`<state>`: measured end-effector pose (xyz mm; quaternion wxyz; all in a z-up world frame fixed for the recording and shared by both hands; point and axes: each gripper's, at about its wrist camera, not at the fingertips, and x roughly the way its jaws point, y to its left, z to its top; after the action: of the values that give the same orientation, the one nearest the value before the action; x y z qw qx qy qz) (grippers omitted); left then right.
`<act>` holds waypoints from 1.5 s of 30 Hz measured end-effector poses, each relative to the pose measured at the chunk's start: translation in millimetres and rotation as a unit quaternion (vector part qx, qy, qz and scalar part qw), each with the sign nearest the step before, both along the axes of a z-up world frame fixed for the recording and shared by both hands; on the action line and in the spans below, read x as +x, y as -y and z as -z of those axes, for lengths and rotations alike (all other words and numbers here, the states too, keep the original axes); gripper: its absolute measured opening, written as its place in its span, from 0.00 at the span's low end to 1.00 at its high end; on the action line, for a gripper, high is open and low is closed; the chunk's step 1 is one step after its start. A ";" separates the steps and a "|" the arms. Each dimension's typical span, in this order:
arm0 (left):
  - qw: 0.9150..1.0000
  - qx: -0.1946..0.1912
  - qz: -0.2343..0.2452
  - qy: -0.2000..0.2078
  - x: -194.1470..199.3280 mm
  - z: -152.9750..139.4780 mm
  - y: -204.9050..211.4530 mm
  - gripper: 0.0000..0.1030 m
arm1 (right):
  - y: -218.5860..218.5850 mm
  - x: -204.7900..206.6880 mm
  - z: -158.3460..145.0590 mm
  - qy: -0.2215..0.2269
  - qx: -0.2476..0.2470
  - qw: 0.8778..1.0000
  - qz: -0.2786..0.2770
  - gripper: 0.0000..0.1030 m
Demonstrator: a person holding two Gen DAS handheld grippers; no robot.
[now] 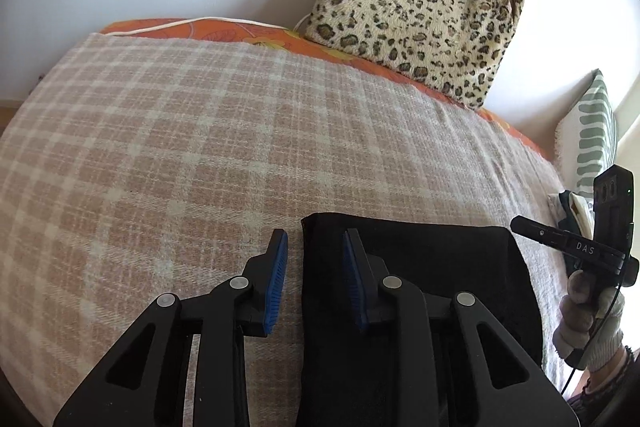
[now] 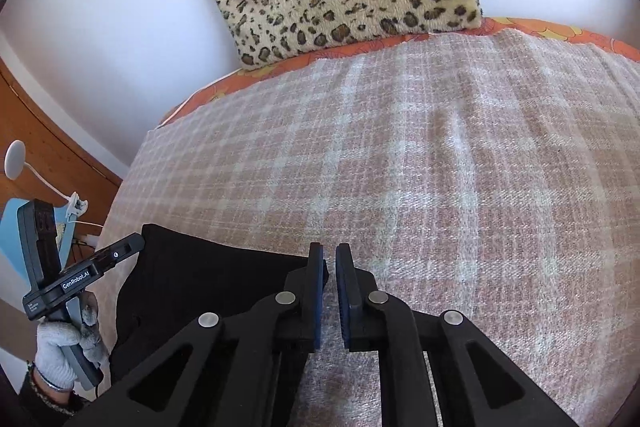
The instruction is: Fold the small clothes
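Note:
A black cloth (image 1: pixel 440 259) lies folded flat on the pink plaid blanket (image 1: pixel 200 147). My left gripper (image 1: pixel 315 267) is open and straddles the cloth's left edge, one blue pad on the blanket and the other over the black fabric. In the right wrist view the same cloth (image 2: pixel 208 283) lies at lower left. There my right gripper (image 2: pixel 330 267) sits at its right edge, the pads nearly together with a sliver of black fabric pinched between them. Gloved hands hold both tools; the right gripper (image 1: pixel 518 223) shows at the cloth's far right corner and the left gripper (image 2: pixel 140 239) at its left.
A leopard-print cushion (image 1: pixel 416 7) leans on the white wall at the back, on an orange sheet (image 1: pixel 224 31). A green striped pillow (image 1: pixel 592 131) and some other fabric (image 1: pixel 572 207) lie at the right. Wooden furniture (image 2: pixel 48 147) and a white lamp (image 2: pixel 16 155) stand left of the bed.

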<state>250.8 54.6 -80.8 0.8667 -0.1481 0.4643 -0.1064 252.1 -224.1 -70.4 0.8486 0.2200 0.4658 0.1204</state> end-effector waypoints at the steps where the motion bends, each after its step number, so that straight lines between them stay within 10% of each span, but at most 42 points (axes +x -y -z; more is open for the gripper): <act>1: 1.000 -0.013 0.010 0.009 -3.5 -6.5 2.6 0.26 | 2.4 -1.4 -1.7 0.002 0.019 1.000 -0.006 0.10; 3: 0.999 -0.025 0.039 0.022 -10.5 -17.0 17.2 0.26 | 5.2 -6.1 -5.7 0.009 0.032 0.999 -0.007 0.28; 11: 0.982 0.045 0.181 0.010 -34.4 -9.7 102.2 0.26 | 7.4 -18.0 -1.0 0.008 0.042 0.999 -0.011 0.34; 24: 0.970 0.108 0.218 0.015 -75.9 -0.4 102.1 0.28 | 7.7 -43.8 -0.8 0.004 0.004 0.999 -0.040 0.34; 35: 0.995 -0.036 0.092 0.016 -97.2 -46.4 16.6 0.43 | 16.2 -29.6 -4.6 0.010 0.065 0.998 -0.011 0.51; 40: 0.987 -0.152 0.011 -0.059 -106.0 -16.7 -30.4 0.43 | 16.4 -19.2 10.5 -0.003 0.087 0.996 0.005 0.55; 45: 0.979 -0.189 -0.009 -0.081 -119.0 -7.4 -42.3 0.43 | 12.6 -13.6 14.7 -0.006 0.102 0.995 -0.006 0.55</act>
<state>131.9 96.8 -73.5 0.7833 -0.3219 0.5033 -0.1716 238.5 -236.7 -85.1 0.8183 0.3034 0.4572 0.1709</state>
